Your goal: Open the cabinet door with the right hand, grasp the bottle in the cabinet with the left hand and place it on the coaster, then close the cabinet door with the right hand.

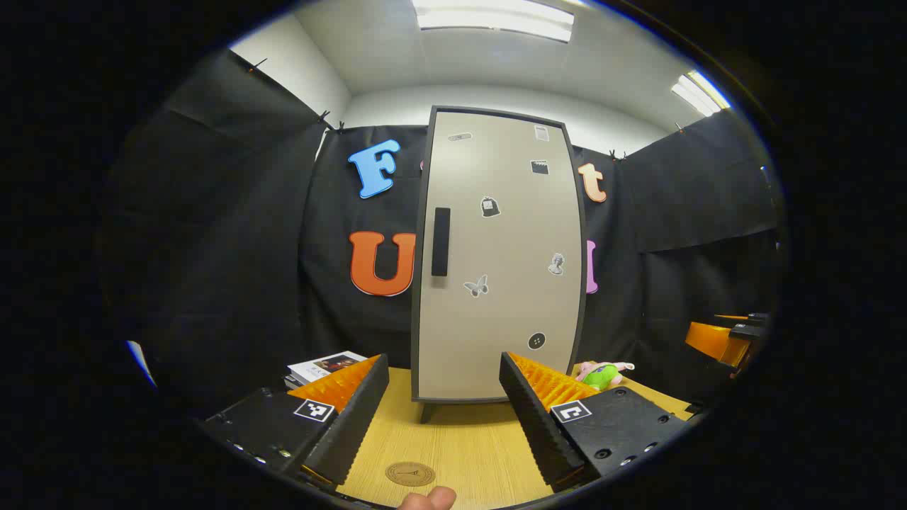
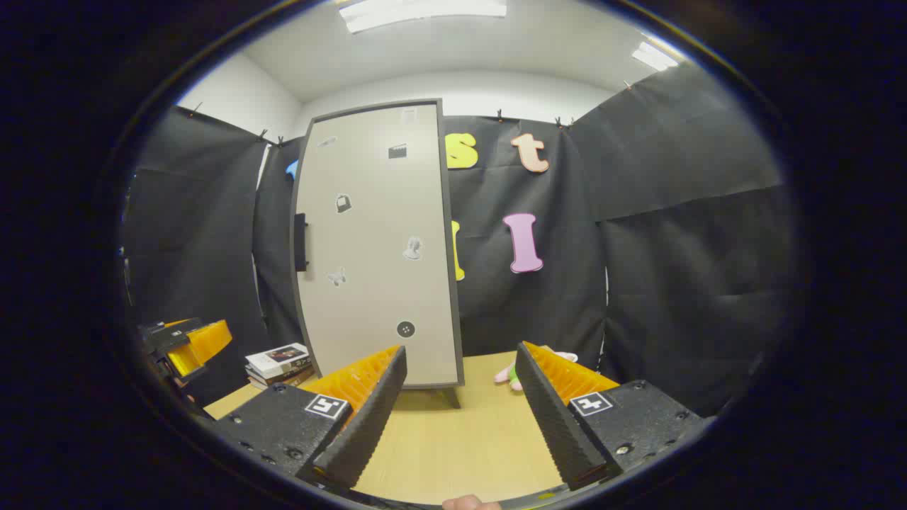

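A tall beige cabinet [image 1: 499, 262] with its door closed stands on the wooden table [image 1: 453, 446]; a dark vertical handle [image 1: 441, 241] sits at the door's left edge. The bottle is hidden behind the door. A round brown coaster [image 1: 410, 473] lies on the table between my left gripper's fingers. My left gripper [image 1: 445, 411] is open, facing the cabinet from a short distance. In the right gripper view the cabinet [image 2: 379, 248] is left of centre with its handle [image 2: 300, 242] at the far edge. My right gripper [image 2: 460, 404] is open with nothing in it, a short way off the cabinet's right corner.
A stack of books [image 1: 322, 368] lies left of the cabinet, and a green and pink plush toy [image 1: 602, 373] lies to its right. The right gripper [image 1: 730, 338] appears at the right edge of the left gripper view; the left gripper [image 2: 184, 343] appears at the left of the right gripper view.
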Demonstrator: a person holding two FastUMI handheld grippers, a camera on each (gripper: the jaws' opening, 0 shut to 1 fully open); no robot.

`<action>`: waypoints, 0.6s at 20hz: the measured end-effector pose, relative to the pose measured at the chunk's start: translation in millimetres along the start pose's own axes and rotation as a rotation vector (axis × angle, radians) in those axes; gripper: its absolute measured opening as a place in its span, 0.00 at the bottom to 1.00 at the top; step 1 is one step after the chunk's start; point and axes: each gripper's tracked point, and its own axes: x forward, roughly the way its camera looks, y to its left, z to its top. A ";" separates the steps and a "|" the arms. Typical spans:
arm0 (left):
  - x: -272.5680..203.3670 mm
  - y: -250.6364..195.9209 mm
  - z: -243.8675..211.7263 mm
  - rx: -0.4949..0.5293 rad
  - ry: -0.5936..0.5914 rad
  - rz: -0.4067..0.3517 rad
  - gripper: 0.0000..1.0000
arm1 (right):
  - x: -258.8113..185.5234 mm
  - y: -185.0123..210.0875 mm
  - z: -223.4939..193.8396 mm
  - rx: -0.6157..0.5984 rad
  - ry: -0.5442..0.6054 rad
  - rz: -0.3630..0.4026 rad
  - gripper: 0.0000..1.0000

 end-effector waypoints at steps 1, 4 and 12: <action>0.4 -1.4 0.3 0.004 -0.001 -0.002 0.95 | 0.7 0.5 -0.7 0.004 0.003 0.003 0.94; 1.4 -4.7 3.2 0.004 -0.013 -0.011 0.95 | 1.4 -1.0 2.3 0.009 0.002 0.000 0.94; -4.1 -7.2 7.7 0.009 -0.027 -0.021 0.95 | -5.1 -2.6 2.5 0.017 -0.005 -0.011 0.94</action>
